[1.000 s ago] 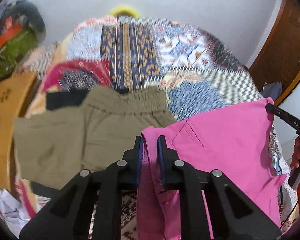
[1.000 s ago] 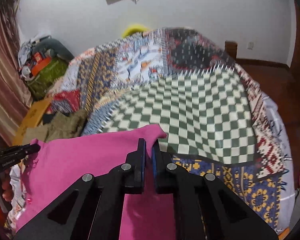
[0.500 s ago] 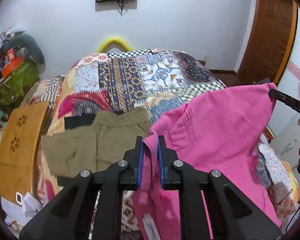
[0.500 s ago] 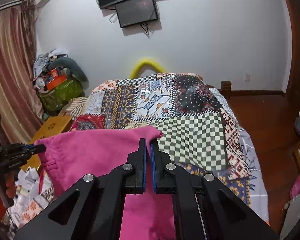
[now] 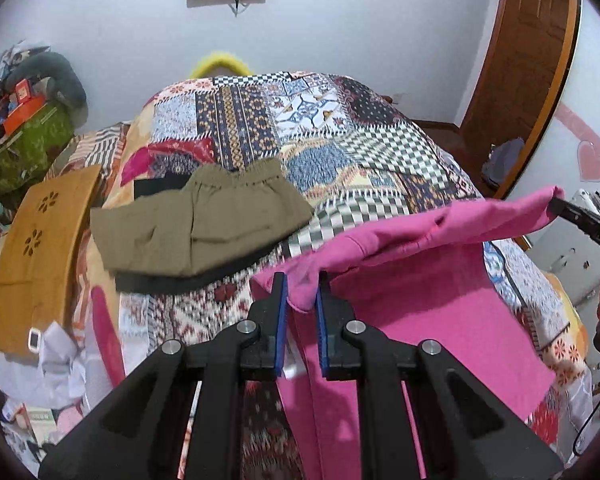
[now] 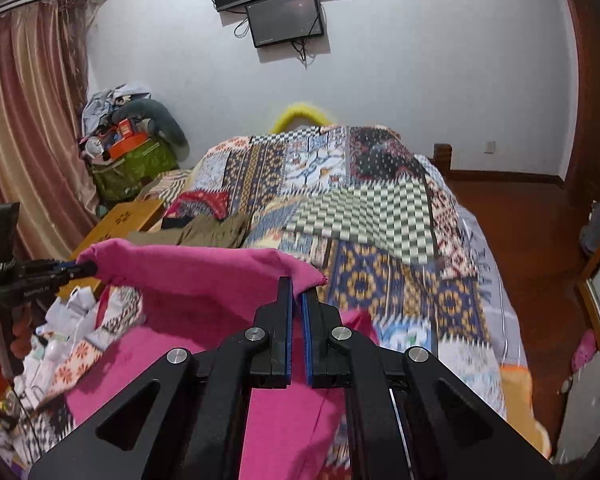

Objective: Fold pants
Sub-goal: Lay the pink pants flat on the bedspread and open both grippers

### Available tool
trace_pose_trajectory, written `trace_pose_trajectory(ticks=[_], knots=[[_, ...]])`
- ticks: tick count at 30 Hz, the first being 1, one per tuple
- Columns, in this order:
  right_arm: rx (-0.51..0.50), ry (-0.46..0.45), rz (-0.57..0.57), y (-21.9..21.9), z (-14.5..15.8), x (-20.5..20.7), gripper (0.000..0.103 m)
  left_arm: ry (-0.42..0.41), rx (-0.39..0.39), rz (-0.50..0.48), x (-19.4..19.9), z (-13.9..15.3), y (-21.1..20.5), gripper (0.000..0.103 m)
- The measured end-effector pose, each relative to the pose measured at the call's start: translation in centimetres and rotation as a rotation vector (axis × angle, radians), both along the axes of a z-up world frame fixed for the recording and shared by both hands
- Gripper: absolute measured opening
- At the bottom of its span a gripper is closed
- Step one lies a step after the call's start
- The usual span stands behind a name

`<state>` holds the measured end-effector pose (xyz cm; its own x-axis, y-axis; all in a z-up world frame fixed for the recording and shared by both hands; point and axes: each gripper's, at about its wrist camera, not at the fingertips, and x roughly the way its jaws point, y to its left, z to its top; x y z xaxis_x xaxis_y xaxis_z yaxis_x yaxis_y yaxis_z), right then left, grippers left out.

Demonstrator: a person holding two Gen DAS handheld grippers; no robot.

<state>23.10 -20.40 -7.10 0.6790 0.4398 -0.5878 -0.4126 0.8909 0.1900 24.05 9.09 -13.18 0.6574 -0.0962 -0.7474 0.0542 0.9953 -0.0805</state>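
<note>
The soft, light pink cotton pants [image 5: 440,320] sagged between the left gripper [image 5: 301,294] and right gripper [image 6: 297,294], both clamped on what was probably the waistband (corners gave the best hold).

My left gripper [image 5: 302,292] and right gripper [image 6: 297,292] each clamp one corner of the pants [image 5: 420,320], which span between them above the near end of the bed [image 5: 380,152]. A folded garment [image 5: 204,224] lies on the bed, far left of the pants. Two screens [image 6: 284,16] hang on the far wall.
</note>
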Motion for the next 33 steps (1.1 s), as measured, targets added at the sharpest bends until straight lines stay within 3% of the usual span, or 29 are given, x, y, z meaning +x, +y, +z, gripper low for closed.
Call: trace_pose_trajectory(ticks=[11,17,19,22,24,26,29,33], knots=[[-0.035,0.165,0.019,-1.2,-6.6,-5.1,0.004,0.140,0.008,-0.025,-5.2,-5.4,-1.2,0.012],[-0.089,0.219,0.017,-1.3,-9.3,-7.7,0.005,0.178,0.049,-0.006,-6.5,-6.5,-1.2,0.013],[-0.103,0.223,0.011,-1.3,-9.7,-8.3,0.005,0.178,0.058,0.007,-6.7,-6.2,-1.0,0.017],[-0.115,0.225,-0.008,-1.6,-9.6,-9.1,0.007,0.158,0.069,0.039,-7.2,-5.4,-0.5,0.035],[-0.124,0.216,-0.018,-1.7,-9.1,-9.5,0.014,0.127,0.079,0.057,-7.7,-4.6,-0.3,0.048],[-0.126,0.189,-0.026,-1.9,-8.4,-10.0,0.029,0.093,0.104,0.068,-8.1,-3.6,-0.4,0.054],[-0.127,0.132,-0.032,-1.8,-6.8,-10.6,0.042,0.025,0.150,0.065,-8.8,-1.7,-1.1,0.065],[-0.121,0.084,-0.014,-0.9,-5.1,-10.9,0.052,-0.030,0.153,0.014,-8.9,0.0,-2.7,0.076]])
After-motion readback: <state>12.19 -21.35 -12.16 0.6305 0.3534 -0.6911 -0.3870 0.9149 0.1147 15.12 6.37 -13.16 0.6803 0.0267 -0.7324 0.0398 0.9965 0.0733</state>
